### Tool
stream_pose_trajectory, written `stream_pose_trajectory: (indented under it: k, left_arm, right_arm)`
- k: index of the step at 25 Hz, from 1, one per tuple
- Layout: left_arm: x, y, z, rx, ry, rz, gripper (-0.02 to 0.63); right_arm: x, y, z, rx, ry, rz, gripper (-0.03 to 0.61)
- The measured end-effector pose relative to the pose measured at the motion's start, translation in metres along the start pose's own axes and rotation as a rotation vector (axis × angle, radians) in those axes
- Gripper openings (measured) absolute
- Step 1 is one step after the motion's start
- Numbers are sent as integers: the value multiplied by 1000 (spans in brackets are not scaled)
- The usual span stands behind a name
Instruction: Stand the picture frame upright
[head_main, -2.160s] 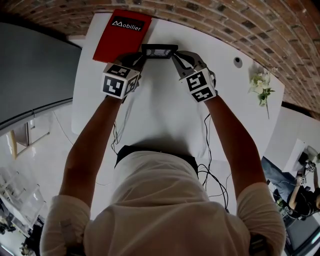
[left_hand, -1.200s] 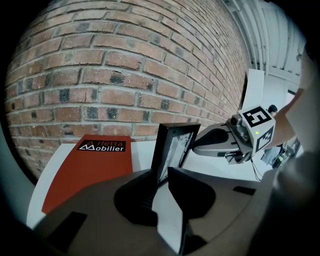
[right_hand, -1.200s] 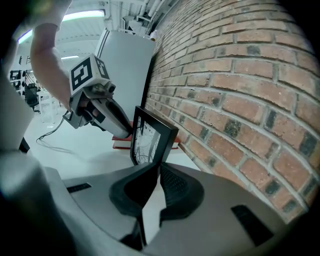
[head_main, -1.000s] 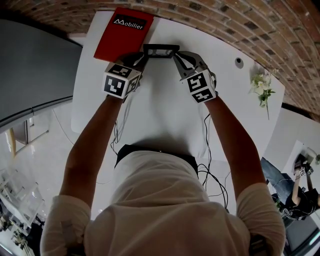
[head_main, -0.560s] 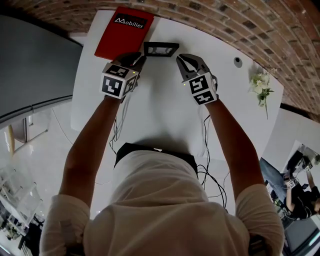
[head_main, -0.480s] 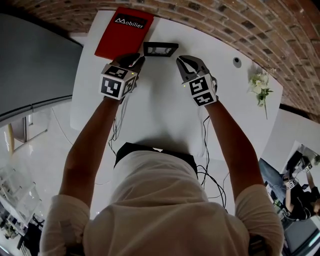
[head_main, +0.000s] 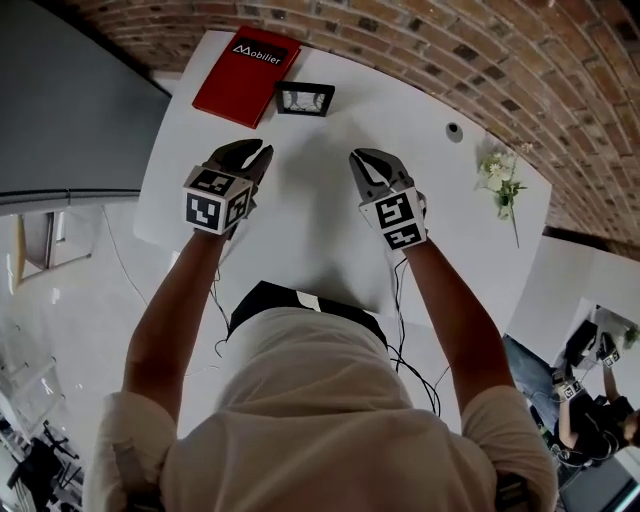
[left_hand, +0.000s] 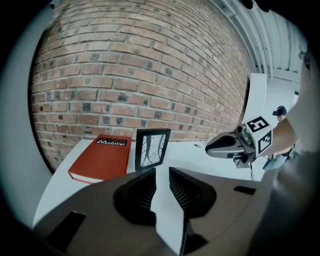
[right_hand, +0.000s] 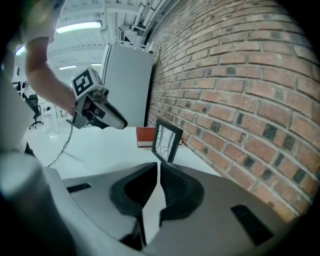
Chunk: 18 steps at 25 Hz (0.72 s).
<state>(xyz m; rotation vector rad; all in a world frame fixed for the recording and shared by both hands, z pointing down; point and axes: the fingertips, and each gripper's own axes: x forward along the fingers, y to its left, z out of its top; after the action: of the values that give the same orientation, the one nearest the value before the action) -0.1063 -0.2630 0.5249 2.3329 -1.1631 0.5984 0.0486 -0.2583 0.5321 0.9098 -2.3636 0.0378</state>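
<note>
Black-bordered and glazed, the picture frame (head_main: 304, 98) stands upright by itself at the far edge of the white table (head_main: 300, 230), just beside the red book (head_main: 246, 60) and near the brick wall (head_main: 450, 40). A moment ago both grippers were at the two sides of the frame; now they are drawn back toward the person and are well apart from it, and the frame keeps its place without support. The left gripper (head_main: 250, 155) has just been opening its jaws, and its own view shows a clear gap with only the bare table behind it, nothing between them. The right gripper (head_main: 366, 165) shows a narrower slit between its jaws, also with nothing inside. From this I judge that the task is practically done: the frame is released and upright, and what remains is only to keep the hands away so that it is not pushed over. For containers, no box, tray or bowl appears on the table; a small sprig of flowers (head_main: 499, 180) lies at the right side, and I cannot tell whether any vase belongs to it.
</note>
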Motion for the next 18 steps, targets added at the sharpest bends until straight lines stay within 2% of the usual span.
stream_pose_trajectory:
  k: [6,13,18]
  left_arm:
    - [-54,-65,-11,-39,-57,38,77]
    - [-118,-164,-32,-109,-114,66,77]
    - [-151,-221,-60,-165,-113,39,77]
  right_arm:
    - [-76,19,-10,48,-62,37,24]
    - [-170,52,-36,120,-130,102,23]
    - [-215,85,-53,148,-129,154,23]
